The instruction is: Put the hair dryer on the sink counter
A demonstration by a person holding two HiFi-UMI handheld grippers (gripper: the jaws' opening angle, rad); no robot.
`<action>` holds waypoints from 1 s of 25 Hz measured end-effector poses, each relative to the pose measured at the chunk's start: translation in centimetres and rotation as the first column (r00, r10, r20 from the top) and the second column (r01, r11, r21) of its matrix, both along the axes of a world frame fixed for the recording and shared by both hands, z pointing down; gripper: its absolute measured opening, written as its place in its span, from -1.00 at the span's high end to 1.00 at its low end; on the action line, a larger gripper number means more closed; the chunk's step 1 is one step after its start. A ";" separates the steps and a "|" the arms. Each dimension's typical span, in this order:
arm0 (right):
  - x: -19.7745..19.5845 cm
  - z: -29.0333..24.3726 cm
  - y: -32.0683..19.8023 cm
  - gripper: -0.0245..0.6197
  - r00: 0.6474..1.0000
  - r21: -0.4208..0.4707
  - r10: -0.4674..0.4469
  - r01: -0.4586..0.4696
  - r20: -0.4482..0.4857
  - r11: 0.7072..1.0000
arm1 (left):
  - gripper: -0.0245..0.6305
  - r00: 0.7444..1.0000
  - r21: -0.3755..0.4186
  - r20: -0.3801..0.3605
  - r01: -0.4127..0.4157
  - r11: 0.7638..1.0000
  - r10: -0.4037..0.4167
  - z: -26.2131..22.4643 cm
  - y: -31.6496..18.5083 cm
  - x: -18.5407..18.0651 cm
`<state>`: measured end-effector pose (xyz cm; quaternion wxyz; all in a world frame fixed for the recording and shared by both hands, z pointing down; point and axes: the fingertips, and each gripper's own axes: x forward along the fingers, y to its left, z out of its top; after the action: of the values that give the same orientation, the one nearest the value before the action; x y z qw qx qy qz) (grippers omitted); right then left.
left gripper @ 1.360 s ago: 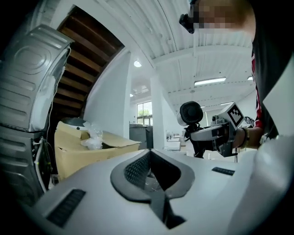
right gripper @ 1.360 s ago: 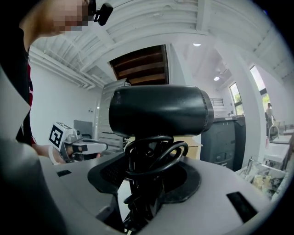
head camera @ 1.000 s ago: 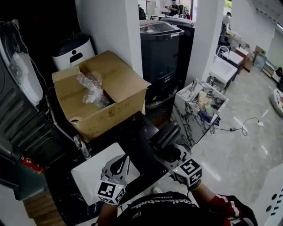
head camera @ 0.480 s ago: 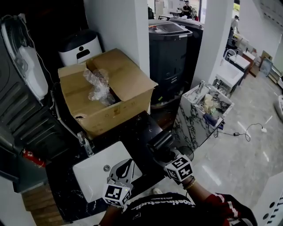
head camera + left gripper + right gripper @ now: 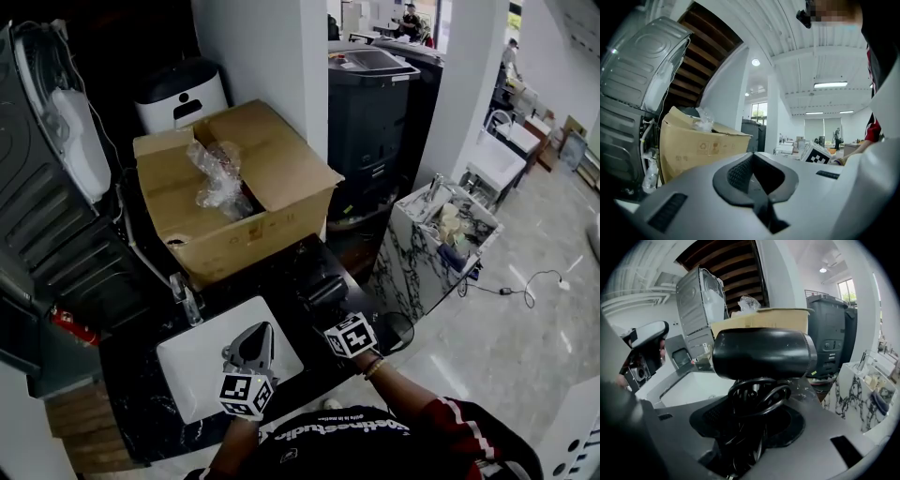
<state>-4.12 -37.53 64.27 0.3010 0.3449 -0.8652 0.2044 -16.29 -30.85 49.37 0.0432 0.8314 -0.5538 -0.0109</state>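
Note:
A black hair dryer [image 5: 317, 285] hangs just above the black sink counter [image 5: 281, 267], to the right of the white basin [image 5: 199, 364]. My right gripper [image 5: 330, 307] is shut on its handle, which has the cord coiled around it. In the right gripper view the barrel [image 5: 761, 352] lies crosswise above the jaws, with the cord loops [image 5: 757, 397] between them. My left gripper [image 5: 260, 330] hovers over the basin's right part, shut, with nothing in it. Its grey jaws [image 5: 752, 157] meet at the tip.
An open cardboard box [image 5: 234, 202] with crumpled plastic stands at the back of the counter. A faucet [image 5: 187, 298] rises at the basin's far-left corner. A marble-patterned cabinet [image 5: 427, 258] holding several items stands to the right, below counter level. A dark machine [image 5: 370, 112] is behind it.
My right gripper has come down and to the left with the hair dryer, closer to the counter. The left gripper has sunk a little over the basin.

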 end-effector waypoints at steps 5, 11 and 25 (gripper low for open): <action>-1.1 3.6 -1.6 0.19 0.997 -0.079 0.009 -0.014 -0.073 0.997 | 0.88 0.998 0.011 0.060 0.027 1.000 -0.028 1.2 -1.8 -0.8; -1.5 6.0 -2.5 0.19 0.989 -0.118 0.017 -0.034 -0.145 0.992 | 0.88 0.999 -0.019 0.035 0.028 0.999 -0.028 2.2 -2.2 -0.6; -1.3 8.5 -2.9 0.19 0.980 -0.054 -0.014 0.004 -0.198 0.999 | 0.88 0.999 -0.056 0.033 0.037 0.998 -0.035 3.3 -1.8 -0.7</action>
<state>-5.38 -40.41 72.77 0.3958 0.3514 -0.8267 0.1909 -17.00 -32.62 52.66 0.0577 0.8198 -0.5695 0.0174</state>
